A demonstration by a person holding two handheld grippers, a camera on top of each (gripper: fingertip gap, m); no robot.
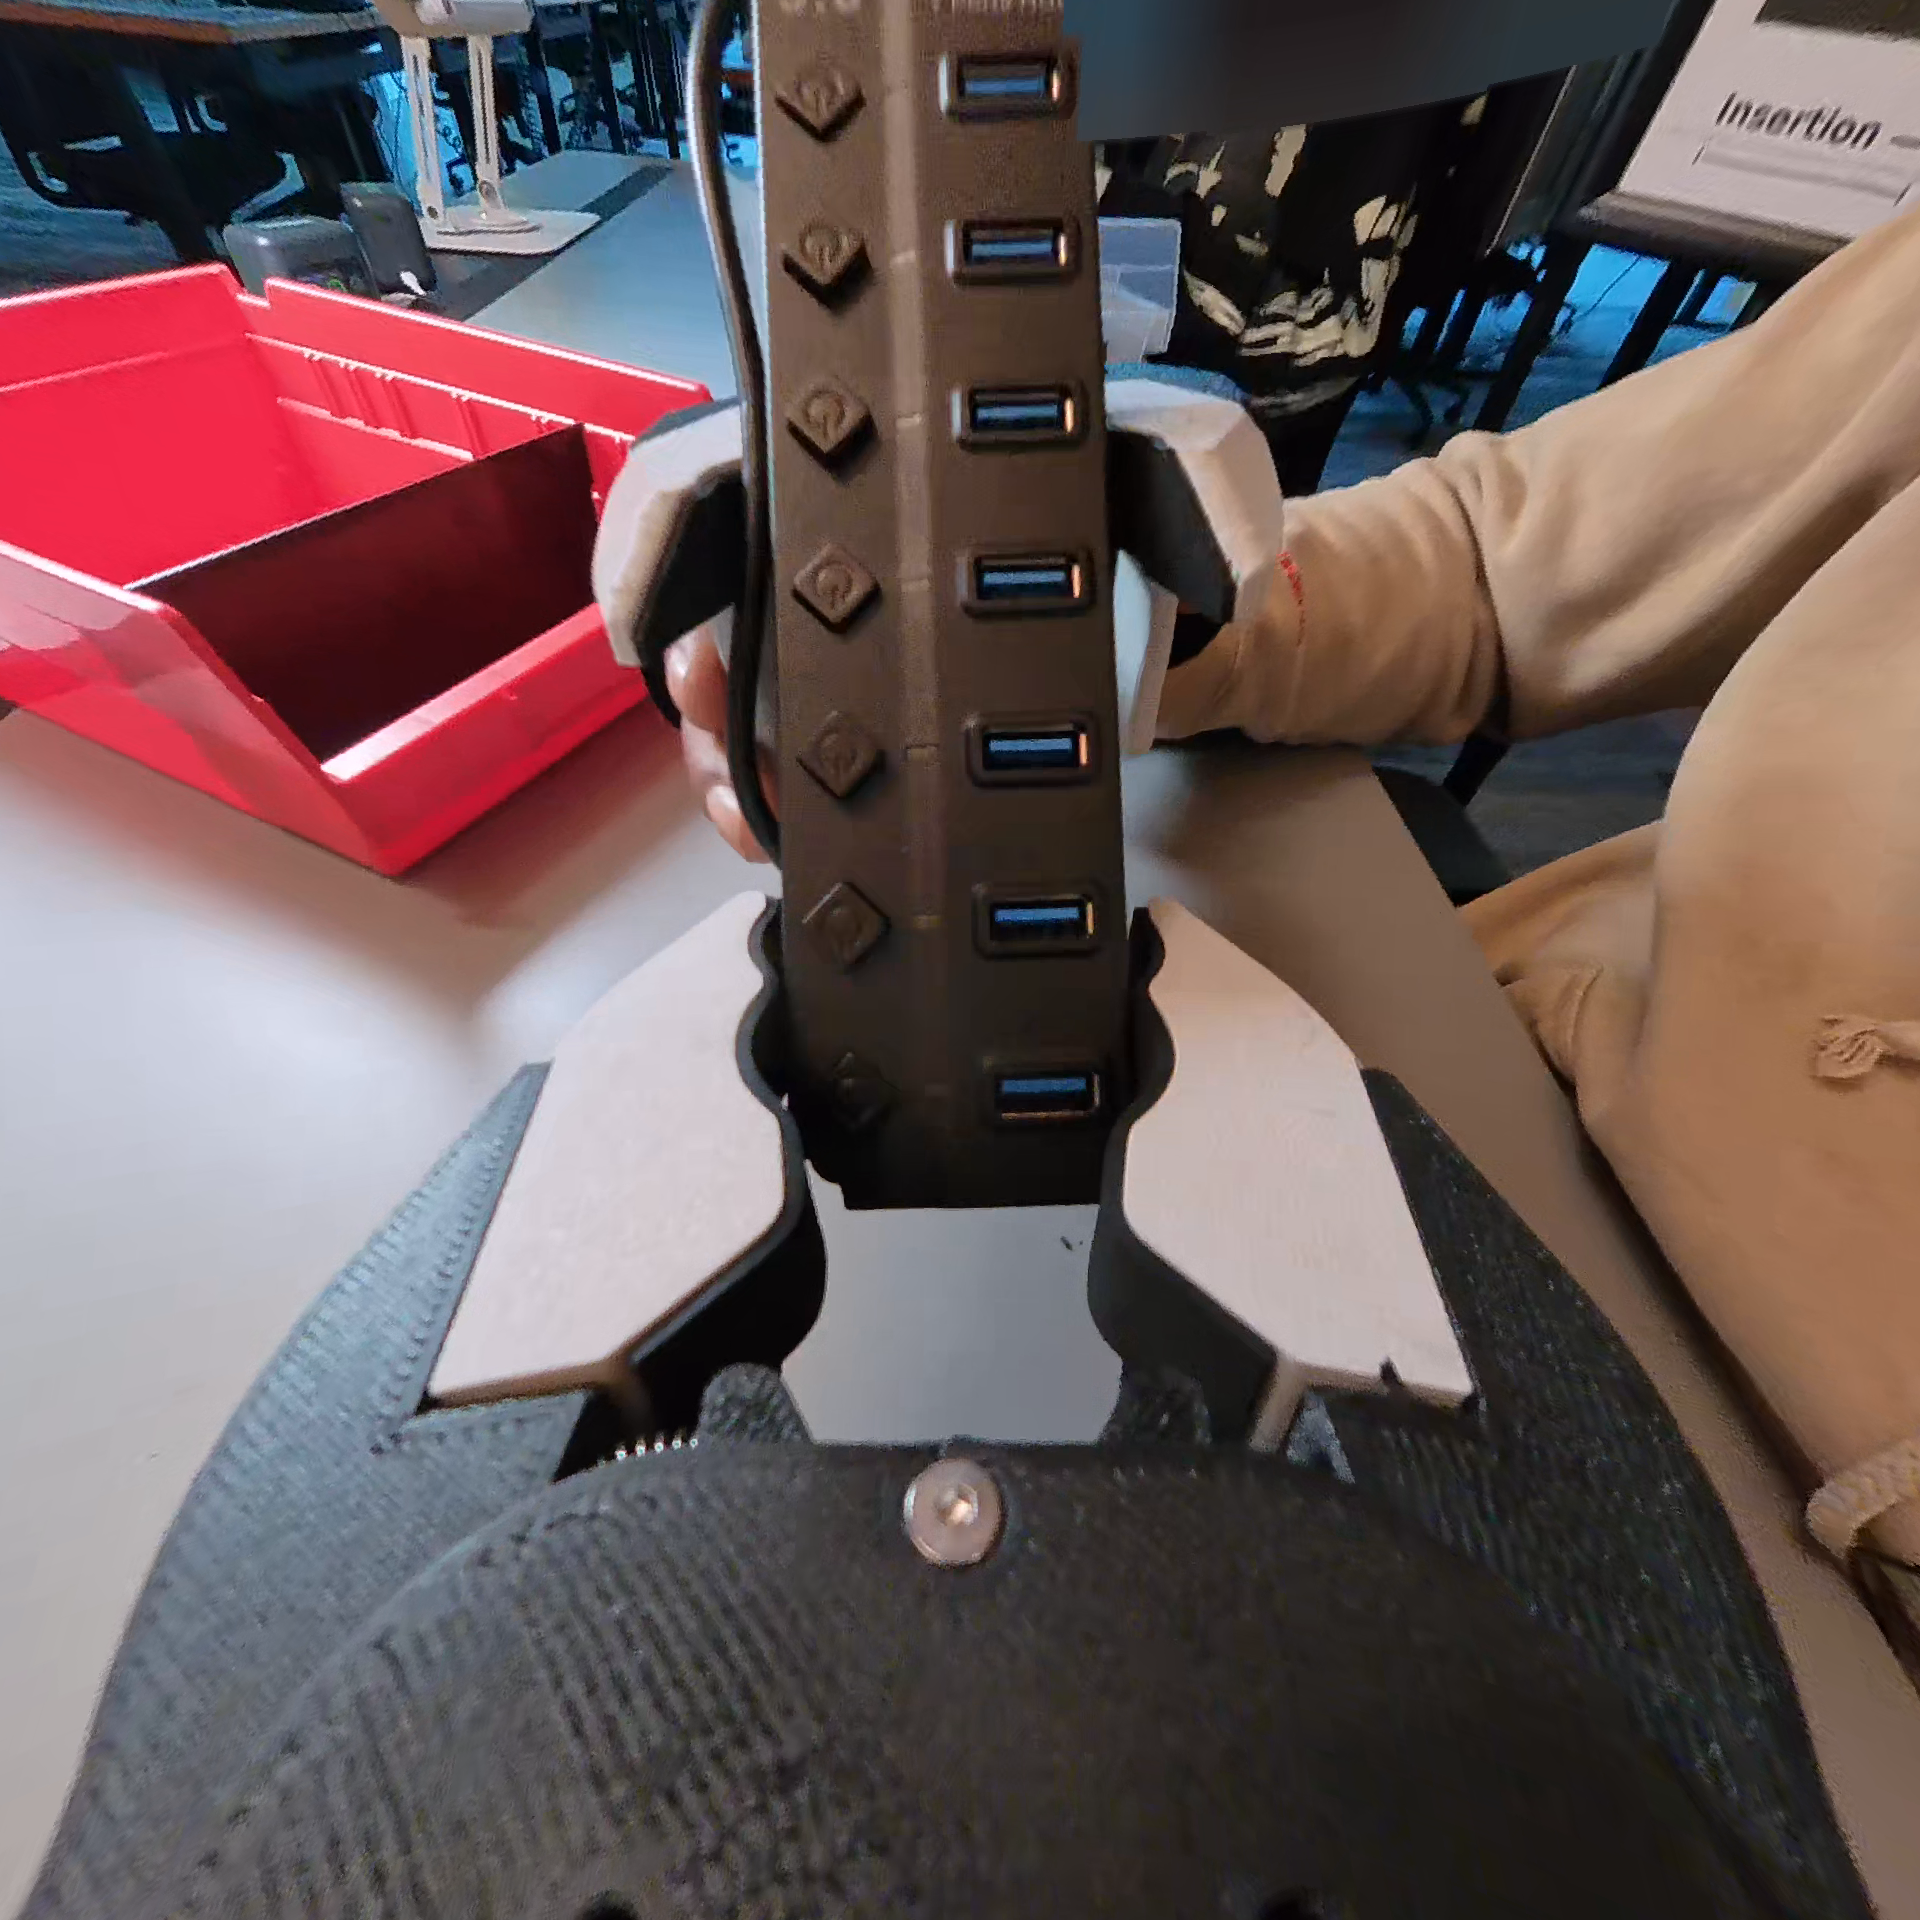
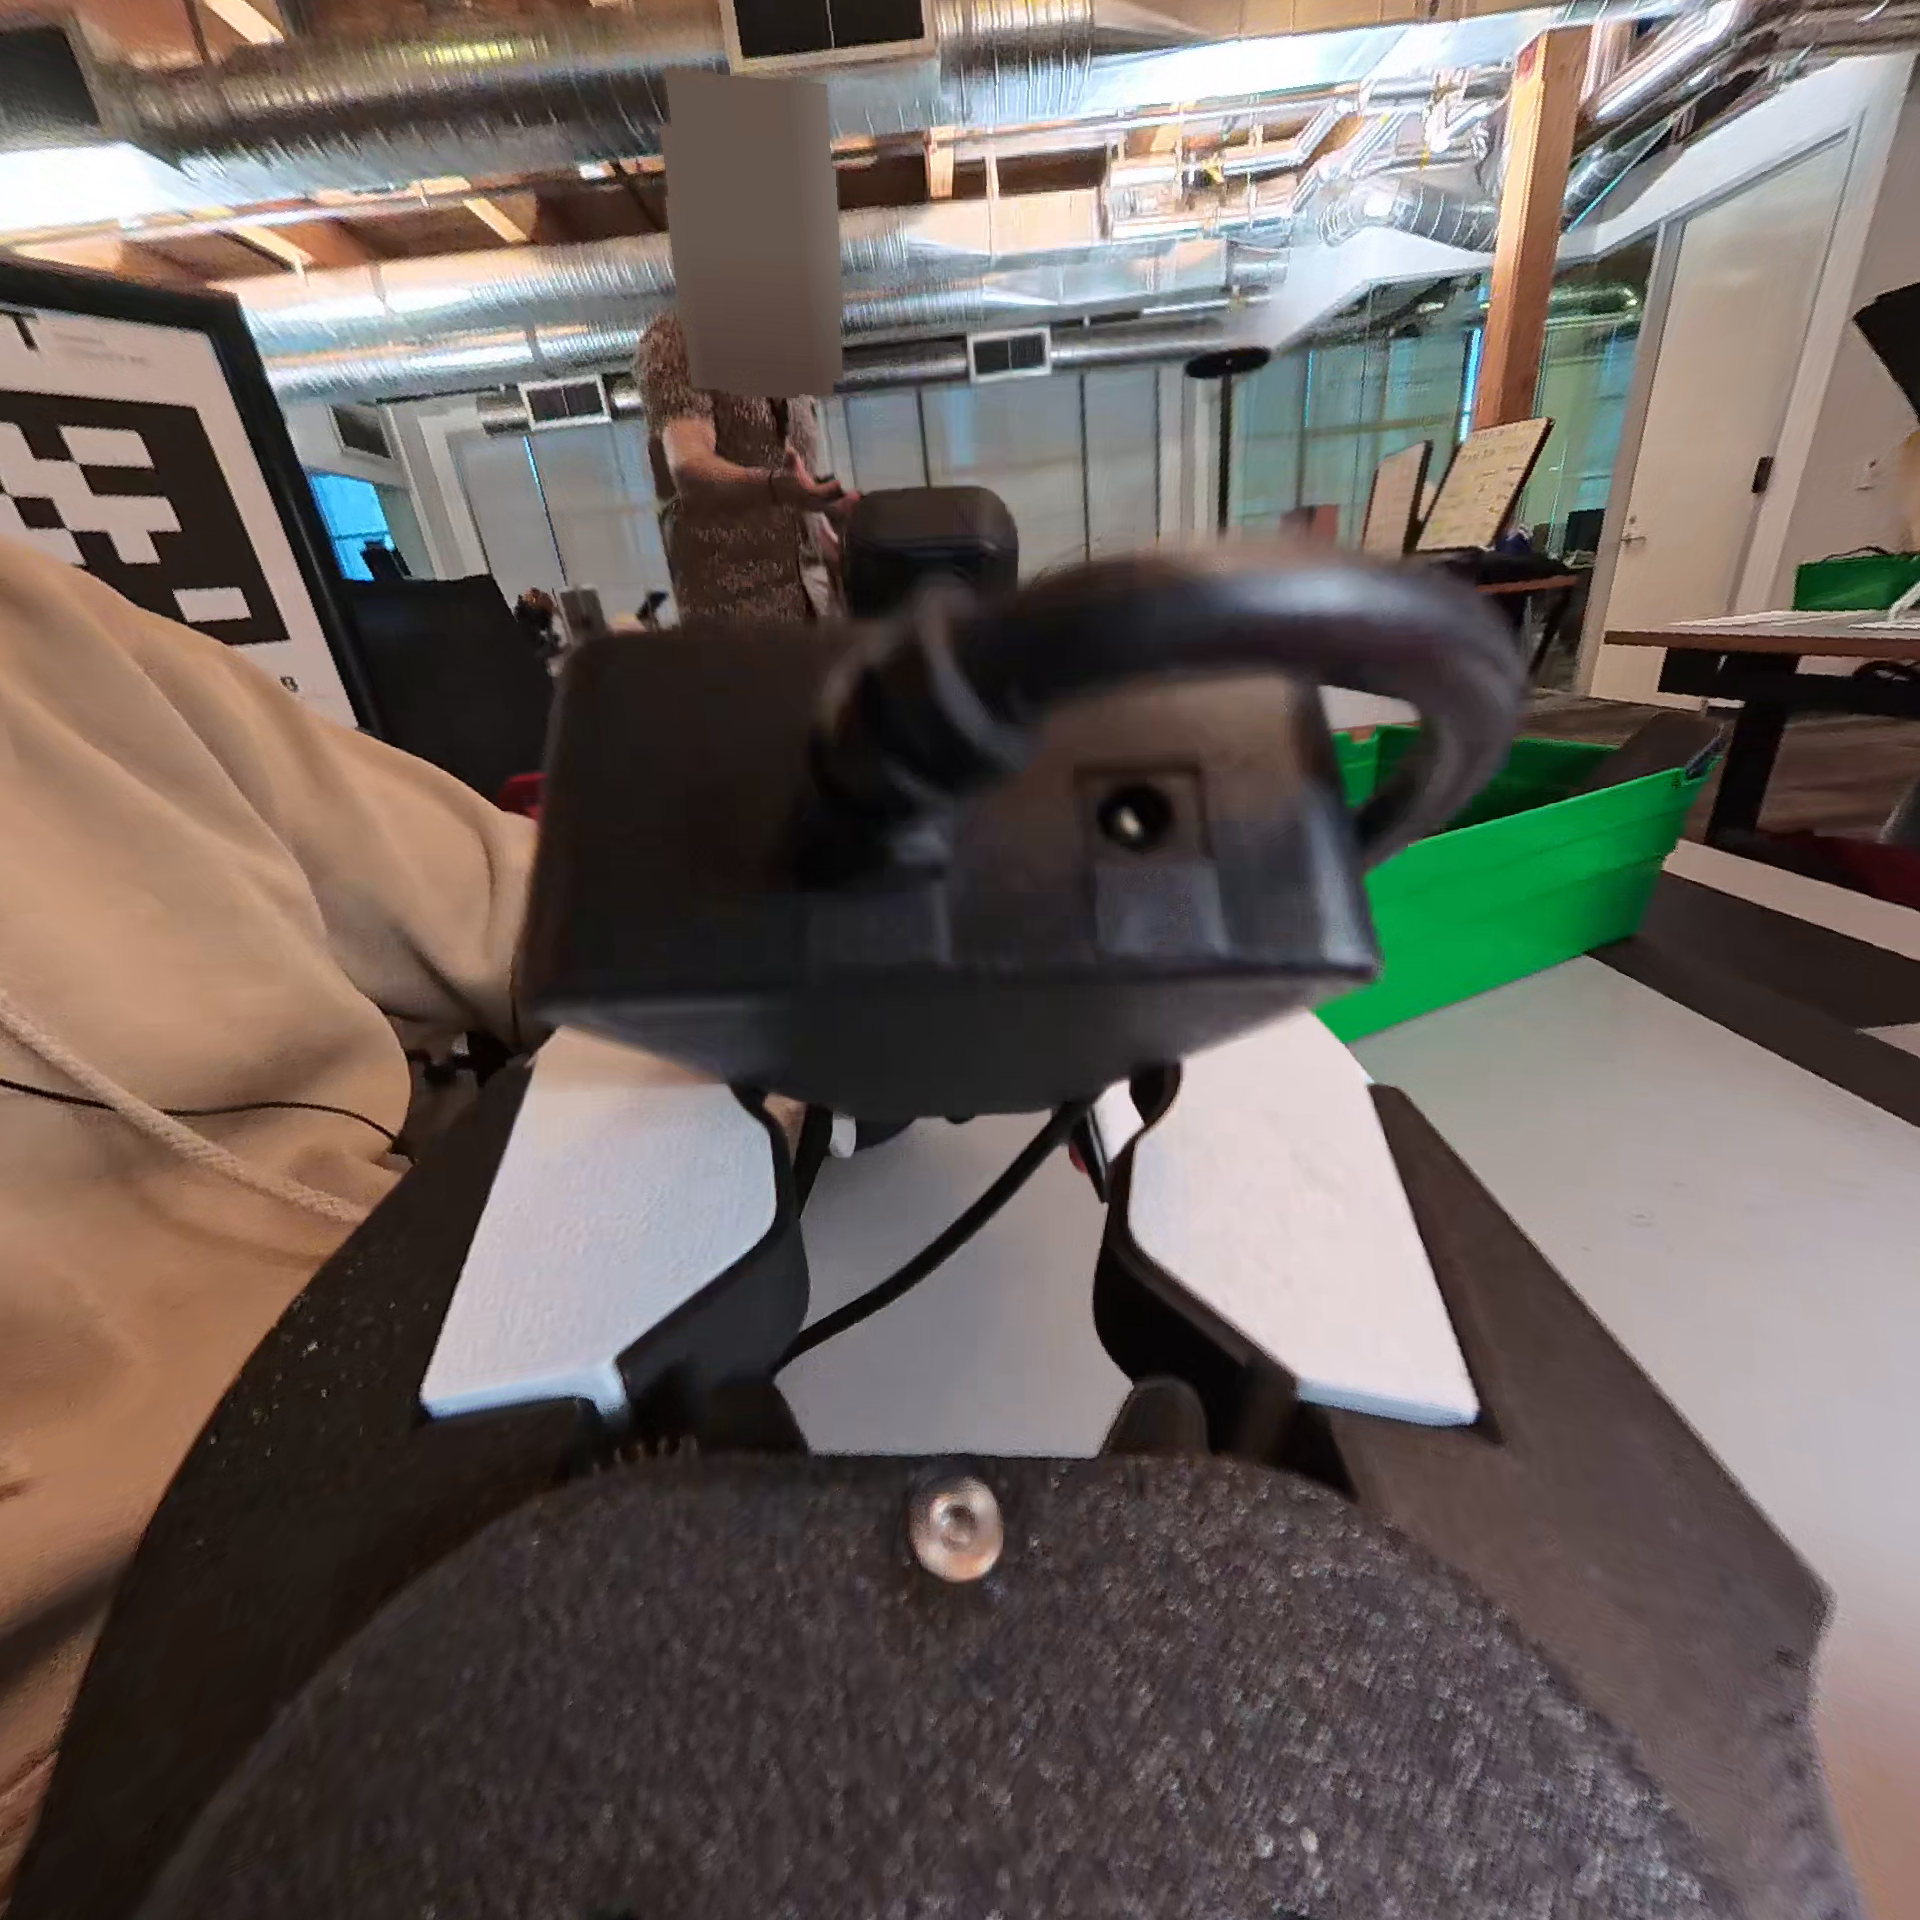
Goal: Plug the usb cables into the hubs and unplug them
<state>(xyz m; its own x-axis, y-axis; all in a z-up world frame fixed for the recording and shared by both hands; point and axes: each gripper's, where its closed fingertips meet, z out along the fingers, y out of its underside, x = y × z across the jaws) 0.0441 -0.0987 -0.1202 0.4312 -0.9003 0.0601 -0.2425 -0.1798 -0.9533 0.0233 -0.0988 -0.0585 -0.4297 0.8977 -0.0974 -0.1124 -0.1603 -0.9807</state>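
It was an open-plan office used as a lab: exposed silver ducts (image 2: 1039, 249) and timber beams ran overhead, glass partitions (image 2: 1039, 457) lined the back, desks (image 1: 125, 94) stood in rows, and red (image 1: 312, 540) and green (image 2: 1507, 894) parts bins sat on the pale table (image 1: 208, 1039).

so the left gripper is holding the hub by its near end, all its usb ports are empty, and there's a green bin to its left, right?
Not quite: the bin left of the hub is red, as the left wrist view shows. The rest holds: the left gripper clamps the hub's near end, and every visible port is empty.
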